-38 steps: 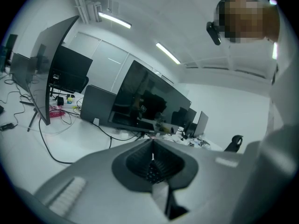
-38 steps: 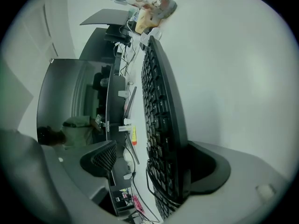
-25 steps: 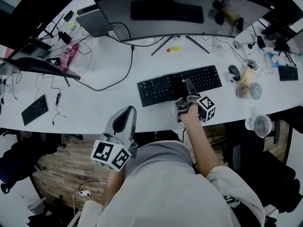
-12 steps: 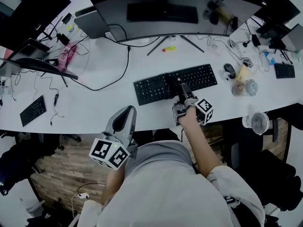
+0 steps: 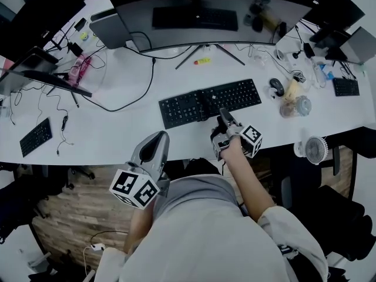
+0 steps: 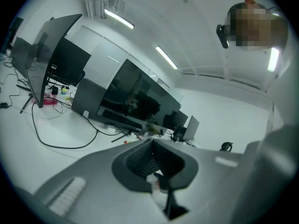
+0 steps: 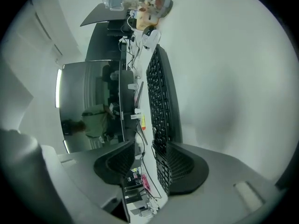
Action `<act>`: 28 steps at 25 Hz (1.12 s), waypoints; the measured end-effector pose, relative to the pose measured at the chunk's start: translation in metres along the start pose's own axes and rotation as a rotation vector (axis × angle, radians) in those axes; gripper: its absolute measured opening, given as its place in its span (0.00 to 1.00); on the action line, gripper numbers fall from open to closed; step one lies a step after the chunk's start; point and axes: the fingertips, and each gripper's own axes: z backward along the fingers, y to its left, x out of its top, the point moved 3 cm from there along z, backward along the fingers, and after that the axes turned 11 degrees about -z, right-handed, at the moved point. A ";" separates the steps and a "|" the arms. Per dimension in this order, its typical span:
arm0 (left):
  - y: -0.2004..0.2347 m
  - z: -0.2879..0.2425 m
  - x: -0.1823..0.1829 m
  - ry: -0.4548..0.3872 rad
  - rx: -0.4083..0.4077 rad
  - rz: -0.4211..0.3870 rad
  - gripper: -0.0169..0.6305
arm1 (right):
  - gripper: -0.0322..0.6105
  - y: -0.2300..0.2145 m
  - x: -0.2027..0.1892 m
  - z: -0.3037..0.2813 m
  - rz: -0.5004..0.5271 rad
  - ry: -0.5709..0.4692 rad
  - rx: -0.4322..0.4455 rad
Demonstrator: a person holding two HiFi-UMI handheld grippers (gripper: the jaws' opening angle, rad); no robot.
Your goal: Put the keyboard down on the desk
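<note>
right gripper (image 7: 145, 153) closing its empty fingers (image 7: 181, 168) beside the keyboard (image 5: 208, 101).

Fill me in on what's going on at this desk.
A person holds a gripper in each hand. The right gripper is at the near edge of the black keyboard, which lies on the white desk. Its jaws are closing with that edge between them, one pad against the keyboard and the other not yet on it. The left gripper hangs back off the desk near the person's body, jaws together and empty.
</note>
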 end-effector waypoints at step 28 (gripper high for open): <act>-0.035 -0.011 -0.012 -0.012 -0.033 -0.014 0.03 | 0.07 0.118 -0.031 0.088 0.823 0.355 0.251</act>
